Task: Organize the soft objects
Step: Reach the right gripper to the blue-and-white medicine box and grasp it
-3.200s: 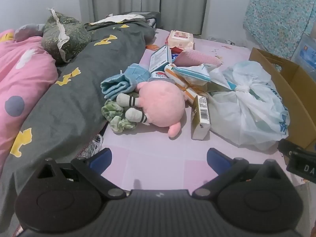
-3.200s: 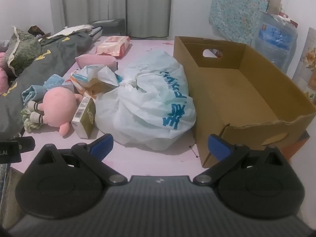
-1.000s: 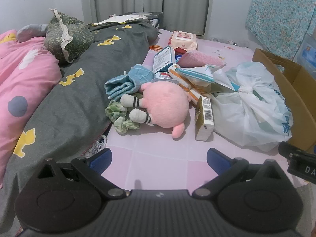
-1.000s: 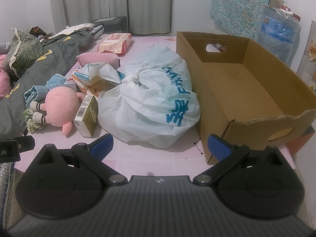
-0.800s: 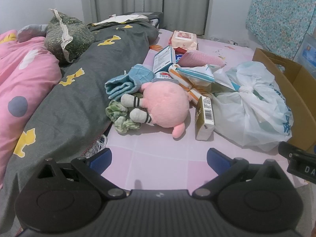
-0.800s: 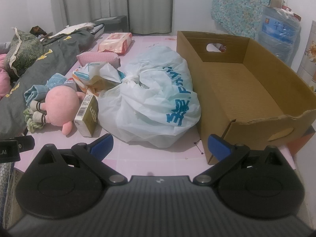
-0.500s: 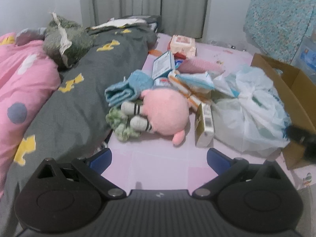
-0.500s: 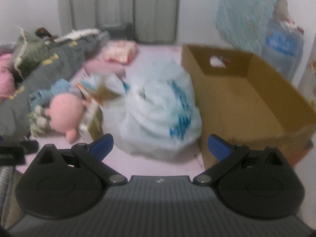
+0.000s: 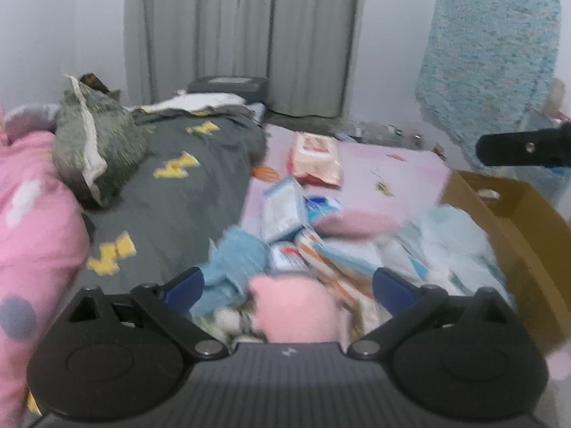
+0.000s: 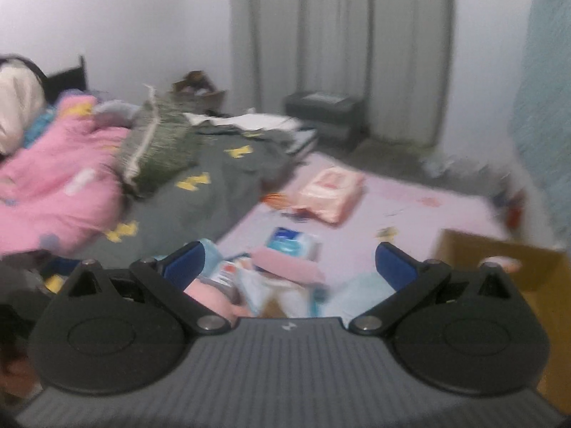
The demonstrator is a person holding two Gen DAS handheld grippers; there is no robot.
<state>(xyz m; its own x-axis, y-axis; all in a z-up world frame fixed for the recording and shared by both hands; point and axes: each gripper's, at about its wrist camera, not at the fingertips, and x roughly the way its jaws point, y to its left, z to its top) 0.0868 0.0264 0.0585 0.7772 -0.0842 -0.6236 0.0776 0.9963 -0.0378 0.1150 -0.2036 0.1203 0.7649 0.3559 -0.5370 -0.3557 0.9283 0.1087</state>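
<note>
1. Left wrist view: my left gripper [image 9: 287,281] is spread wide and empty, low over the pink plush toy [image 9: 296,312], with a blue cloth [image 9: 237,262] beside it.
2. Right wrist view, blurred: my right gripper [image 10: 289,258] is wide and empty above a pink roll [image 10: 285,265]; the cardboard box [image 10: 499,262] sits right.

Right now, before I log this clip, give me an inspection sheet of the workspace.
Surface: pink mat, crowded.
Job's things: pink plush toy, blue cloth, pink roll, cardboard box at right.
Clutter: tissue packs, wipes pack, white plastic bag.
Grippers: left gripper open over the plush; right gripper open, holding nothing.
Cables: nothing seen.
Surroundings: grey quilt, pink quilt, green cushion, curtains; frames blurred.
</note>
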